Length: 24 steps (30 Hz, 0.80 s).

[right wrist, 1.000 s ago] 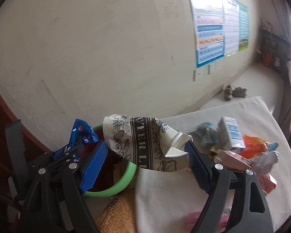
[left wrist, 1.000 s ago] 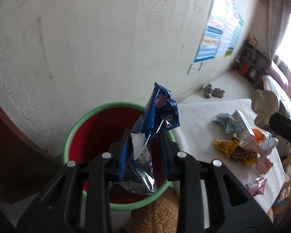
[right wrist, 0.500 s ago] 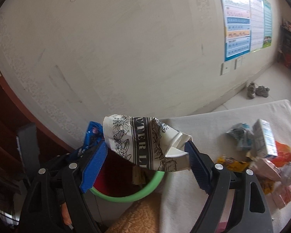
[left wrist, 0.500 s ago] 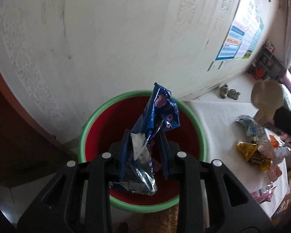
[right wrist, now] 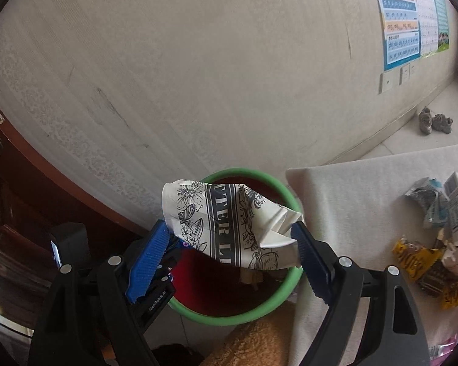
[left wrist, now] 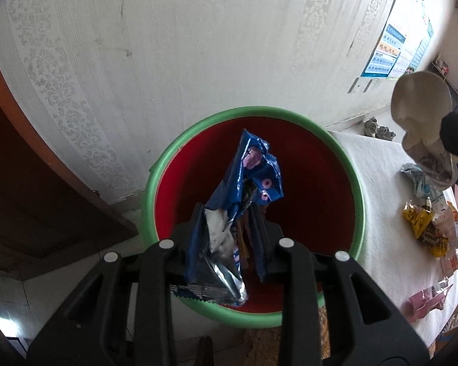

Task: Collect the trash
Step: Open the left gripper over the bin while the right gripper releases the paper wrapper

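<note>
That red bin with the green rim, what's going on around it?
A person is clearing trash with a handheld gripper in each hand. The left gripper grips a blue snack wrapper right above the red bin, not yet let go. The right gripper holds a crumpled paper cup over the bin's edge. More wrappers lie on the white-covered table beside the bin.
</note>
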### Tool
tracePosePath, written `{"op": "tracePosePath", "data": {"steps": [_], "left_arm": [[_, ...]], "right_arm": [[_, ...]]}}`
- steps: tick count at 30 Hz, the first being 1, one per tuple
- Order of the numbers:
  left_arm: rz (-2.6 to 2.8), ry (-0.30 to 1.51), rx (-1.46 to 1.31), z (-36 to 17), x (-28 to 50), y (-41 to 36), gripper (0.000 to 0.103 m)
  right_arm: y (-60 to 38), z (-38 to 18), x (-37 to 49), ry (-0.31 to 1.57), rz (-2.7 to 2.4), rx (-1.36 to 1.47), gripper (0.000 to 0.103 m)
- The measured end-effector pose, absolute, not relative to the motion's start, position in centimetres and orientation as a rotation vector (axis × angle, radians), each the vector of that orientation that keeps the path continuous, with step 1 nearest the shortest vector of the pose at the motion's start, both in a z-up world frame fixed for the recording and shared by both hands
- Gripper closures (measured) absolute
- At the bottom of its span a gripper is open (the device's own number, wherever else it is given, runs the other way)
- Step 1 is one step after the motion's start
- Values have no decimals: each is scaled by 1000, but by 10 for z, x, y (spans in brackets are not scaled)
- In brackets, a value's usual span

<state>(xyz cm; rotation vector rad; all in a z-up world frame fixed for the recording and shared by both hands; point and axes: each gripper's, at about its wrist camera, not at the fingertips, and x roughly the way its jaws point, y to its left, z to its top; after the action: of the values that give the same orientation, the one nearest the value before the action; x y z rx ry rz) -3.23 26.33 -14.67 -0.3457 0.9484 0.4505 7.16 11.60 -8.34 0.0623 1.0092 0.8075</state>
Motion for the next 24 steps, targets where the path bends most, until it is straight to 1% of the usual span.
{"op": "tracePosePath", "data": {"steps": [1,3,4,8,19,24], "left_arm": [[455,943,-350,-147,-32,266,71],[461,943,-363,-148,-31,269,45],[469,933,-368,-147,-34,270,43],[490,935,-375,-149,-39,273,40],[494,923,-344,-138,-40,266,40],[441,912,-312,-129,-29,249,40]], "right_arm": [[118,-84,72,1012,812,65,23],[121,-85,72,1019,815,70,23],[122,-85,72,1020,816,73,23],[123,-85,71,1019,823,82,18],[107,-74,59,949,799,17,18],[61,-79,55,940,701,8,18]]}}
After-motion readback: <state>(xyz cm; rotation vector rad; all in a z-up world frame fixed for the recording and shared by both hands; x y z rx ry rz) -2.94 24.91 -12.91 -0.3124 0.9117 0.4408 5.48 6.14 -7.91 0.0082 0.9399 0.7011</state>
